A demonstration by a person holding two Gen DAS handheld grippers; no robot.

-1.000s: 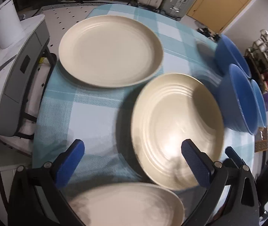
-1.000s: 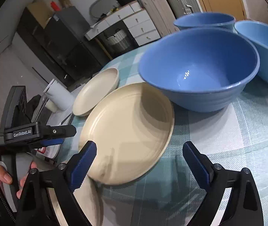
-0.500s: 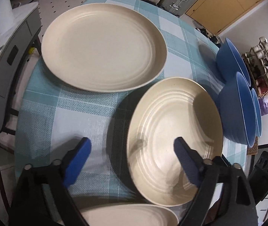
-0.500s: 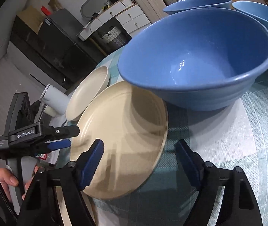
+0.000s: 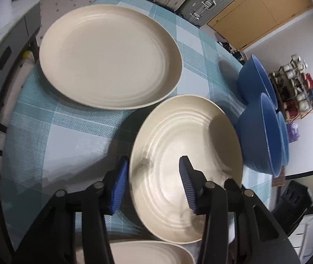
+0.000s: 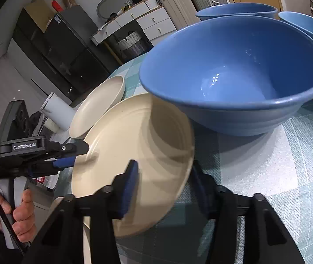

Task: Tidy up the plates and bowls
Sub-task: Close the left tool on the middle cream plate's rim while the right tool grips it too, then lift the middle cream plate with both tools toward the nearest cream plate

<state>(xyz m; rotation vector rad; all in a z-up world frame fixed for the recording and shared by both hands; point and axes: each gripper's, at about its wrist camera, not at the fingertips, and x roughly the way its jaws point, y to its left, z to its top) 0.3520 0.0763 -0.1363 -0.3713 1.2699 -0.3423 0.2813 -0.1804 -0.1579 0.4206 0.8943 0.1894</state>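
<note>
Since earlier frame both grippers narrowed onto middle plate (image 5: 187,165). Left gripper (image 5: 152,184) pinches its left rim, right gripper (image 6: 163,187) its opposite rim; full clamp unclear, blur. Plate tilted off cloth beside bowl (image 6: 233,74), likely for stacking on far plate (image 5: 110,55).

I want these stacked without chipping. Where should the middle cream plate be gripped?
Grip the middle cream plate by its thin raised rim, one finger above and one beneath. The left claw and right claw already straddle opposite edges; the blue bowl blocks the far side.
</note>
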